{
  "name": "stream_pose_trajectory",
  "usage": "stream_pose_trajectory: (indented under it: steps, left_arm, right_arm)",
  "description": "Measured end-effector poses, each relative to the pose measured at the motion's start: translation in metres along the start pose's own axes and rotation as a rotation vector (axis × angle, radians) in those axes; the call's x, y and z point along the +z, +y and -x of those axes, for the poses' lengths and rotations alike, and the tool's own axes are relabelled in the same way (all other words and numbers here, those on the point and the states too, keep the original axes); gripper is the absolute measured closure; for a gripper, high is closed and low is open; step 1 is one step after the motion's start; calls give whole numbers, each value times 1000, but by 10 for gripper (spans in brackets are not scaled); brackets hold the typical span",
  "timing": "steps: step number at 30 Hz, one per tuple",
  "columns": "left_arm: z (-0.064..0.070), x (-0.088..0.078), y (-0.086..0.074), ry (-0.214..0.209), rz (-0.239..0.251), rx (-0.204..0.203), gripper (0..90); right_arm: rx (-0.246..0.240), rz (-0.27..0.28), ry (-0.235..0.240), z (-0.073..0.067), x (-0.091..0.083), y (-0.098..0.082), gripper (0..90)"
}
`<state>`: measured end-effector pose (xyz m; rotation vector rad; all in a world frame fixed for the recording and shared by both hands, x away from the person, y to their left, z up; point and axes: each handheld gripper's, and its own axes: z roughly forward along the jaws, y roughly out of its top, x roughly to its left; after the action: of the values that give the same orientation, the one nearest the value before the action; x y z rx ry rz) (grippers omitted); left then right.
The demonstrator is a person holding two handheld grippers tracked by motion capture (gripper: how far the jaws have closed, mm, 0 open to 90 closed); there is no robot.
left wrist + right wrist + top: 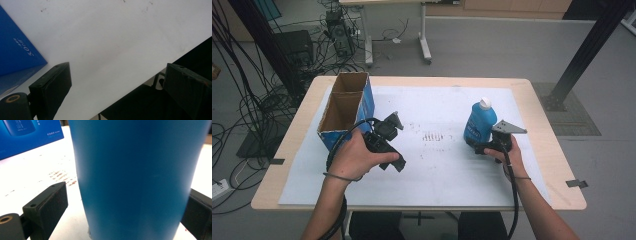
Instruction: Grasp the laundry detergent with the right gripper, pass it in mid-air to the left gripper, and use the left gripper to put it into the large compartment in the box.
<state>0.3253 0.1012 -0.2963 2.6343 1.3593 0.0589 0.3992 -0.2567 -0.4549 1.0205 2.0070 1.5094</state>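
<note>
A blue bottle (479, 123) with a white cap stands upright on the white sheet (447, 165), right of centre. My right gripper (479, 146) is at its base. In the right gripper view the bottle (135, 177) stands between the jaws of the right gripper (125, 200). That gripper is open: a gap shows at the left jaw, and the right jaw is at the bottle's edge. My left gripper (395, 161) is held low over the sheet just right of the blue cardboard box (344, 107). The left gripper (120, 75) is open with only the sheet between its jaws.
The box has two open-topped compartments and stands at the table's left. Its blue side (15, 52) is close to my left jaw. Small reddish marks (431, 136) dot the sheet's middle. The wooden table edge (422, 206) runs along the front.
</note>
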Motion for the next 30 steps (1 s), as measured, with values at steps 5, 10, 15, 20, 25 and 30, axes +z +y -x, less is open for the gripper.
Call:
stream_pose_trajectory:
  steps: [5,10,15,20,25,30]
  left_arm:
    - [-1,0,0,2,1,-1,84]
    - [-1,1,0,-1,0,-2,84]
    - [-1,0,0,3,-2,-2,84]
    - [-1,-1,0,2,-1,-2,84]
    - [-1,0,0,1,0,-3,84]
    - [-1,0,-1,2,-2,-3,84]
  right_arm:
    - [0,0,0,0,0,0,43]
    - [-2,5,-4,1,1,0,43]
    - [7,7,-4,2,1,-1,43]
    - [9,8,-4,1,1,-1,44]
    - [8,10,-3,1,2,-1,44]
    - [13,13,-7,0,2,-1,62]
